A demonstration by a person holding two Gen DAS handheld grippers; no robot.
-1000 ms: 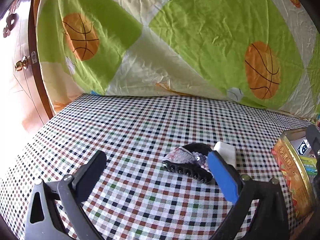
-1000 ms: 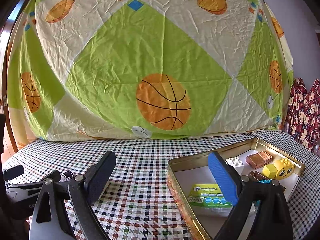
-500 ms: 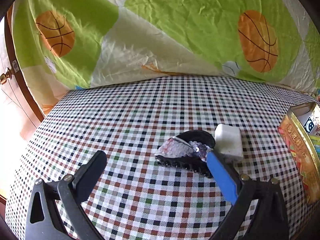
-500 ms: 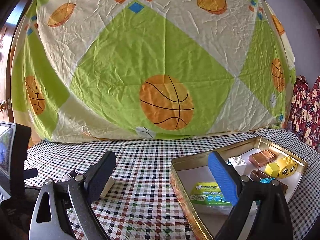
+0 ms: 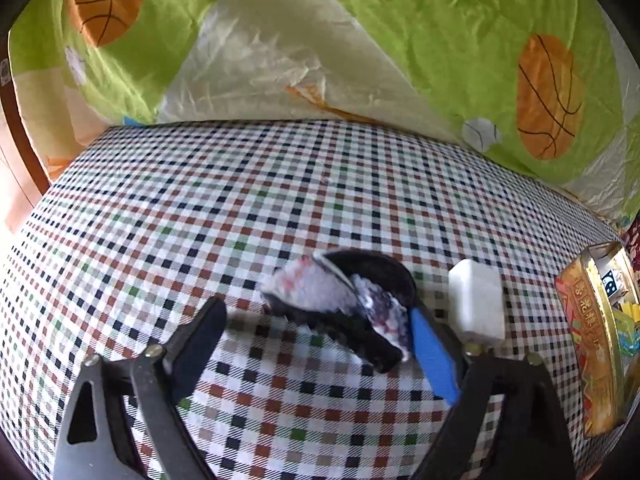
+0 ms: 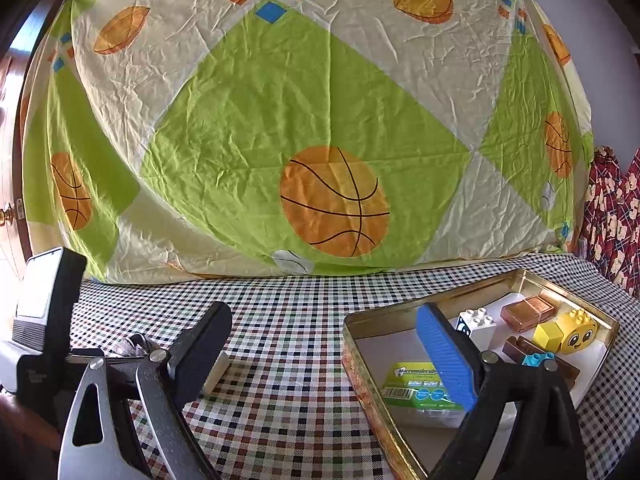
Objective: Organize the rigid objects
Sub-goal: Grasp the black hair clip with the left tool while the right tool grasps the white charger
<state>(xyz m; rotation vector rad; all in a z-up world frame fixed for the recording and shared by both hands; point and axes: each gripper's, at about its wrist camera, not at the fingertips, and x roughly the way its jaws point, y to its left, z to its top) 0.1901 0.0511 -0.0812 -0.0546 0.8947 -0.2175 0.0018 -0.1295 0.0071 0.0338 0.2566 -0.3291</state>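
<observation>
A black hair claw clip with pale patterned sides [image 5: 340,308] lies on the checked tablecloth, between the fingers of my open left gripper [image 5: 316,336] and close to its blue pad. A white rectangular block [image 5: 476,306] lies just right of the clip. A gold tin [image 6: 472,344] holds toy bricks, a yellow smiley brick [image 6: 576,336], copper blocks and a green-labelled box [image 6: 420,392]. My right gripper [image 6: 324,348] is open and empty, its blue pad over the tin's left part. The left gripper's body [image 6: 48,320] shows at the left of the right wrist view.
A green and cream basketball-print sheet [image 6: 320,140] hangs behind the table. A wooden door with a brass knob [image 6: 6,216] is at the far left. The tin's edge [image 5: 592,340] stands at the right in the left wrist view. A floral cloth [image 6: 612,220] hangs at right.
My left gripper has moved forward and down toward the claw clip, which now lies between its fingers. The right gripper has barely moved.
</observation>
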